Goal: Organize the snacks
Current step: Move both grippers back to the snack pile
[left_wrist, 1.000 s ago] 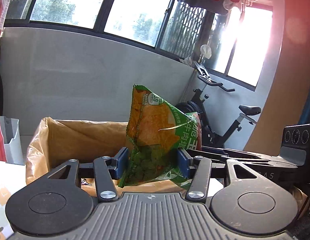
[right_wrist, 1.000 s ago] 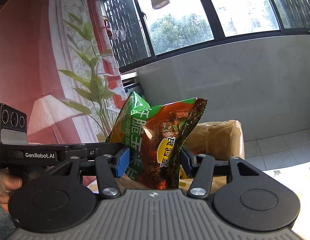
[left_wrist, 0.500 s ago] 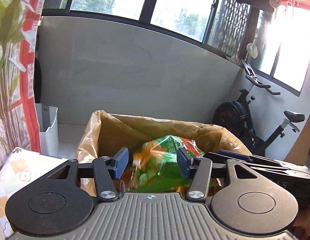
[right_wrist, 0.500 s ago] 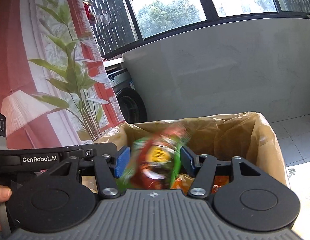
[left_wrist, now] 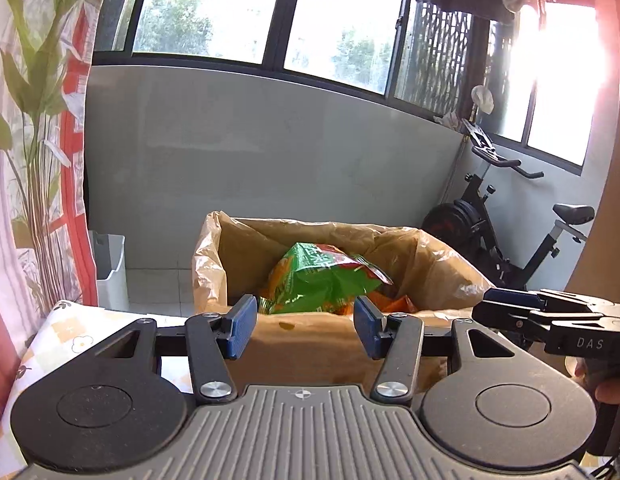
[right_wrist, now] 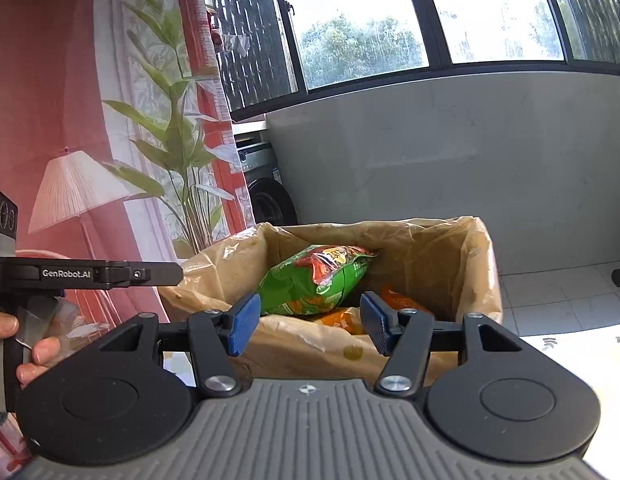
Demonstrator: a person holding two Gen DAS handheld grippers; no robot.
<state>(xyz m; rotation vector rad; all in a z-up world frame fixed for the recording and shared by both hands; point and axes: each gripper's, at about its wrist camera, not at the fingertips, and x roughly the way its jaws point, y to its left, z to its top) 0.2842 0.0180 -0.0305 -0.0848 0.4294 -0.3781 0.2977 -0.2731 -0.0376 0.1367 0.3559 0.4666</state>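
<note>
Over on the left, a floral tablecloth [left_wrist: 81, 332] covers the table, and the left gripper [left_wrist: 303, 330] is held level just in front of a paper bag [left_wrist: 310, 346], pointing straight at its near wall. Its blue pads [left_wrist: 241, 326] stand wide apart with nothing between them; the tongs are open and empty. The bag's mouth gapes upward, lined with crinkled translucent plastic folded over the rim.

Inside the bag, a green snack packet [left_wrist: 324, 280] lies on its side on top of the pile, a red and orange patch showing near its upper end. Orange packets [left_wrist: 394, 304] sit beneath and beside it, touching it.

To the right of the bag comes the right gripper [right_wrist: 310, 326], also held level and aimed at the bag from the near side, a little off to the other corner. Its jaws are spread wide too, gripping nothing, one blue finger [right_wrist: 243, 324] framing the green snack packet [right_wrist: 314, 286] from this angle without touching it. From here the other tool shows side-on at the far left, a bare hand [right_wrist: 13, 344] wrapped around its handle, fingers curled under the body. In the left camera's view the right tool pokes in from the right edge in the same way, with fingertips [left_wrist: 612, 390] just visible under it.

Behind stand a grey wall, windows and an exercise bike [left_wrist: 510, 224].
</note>
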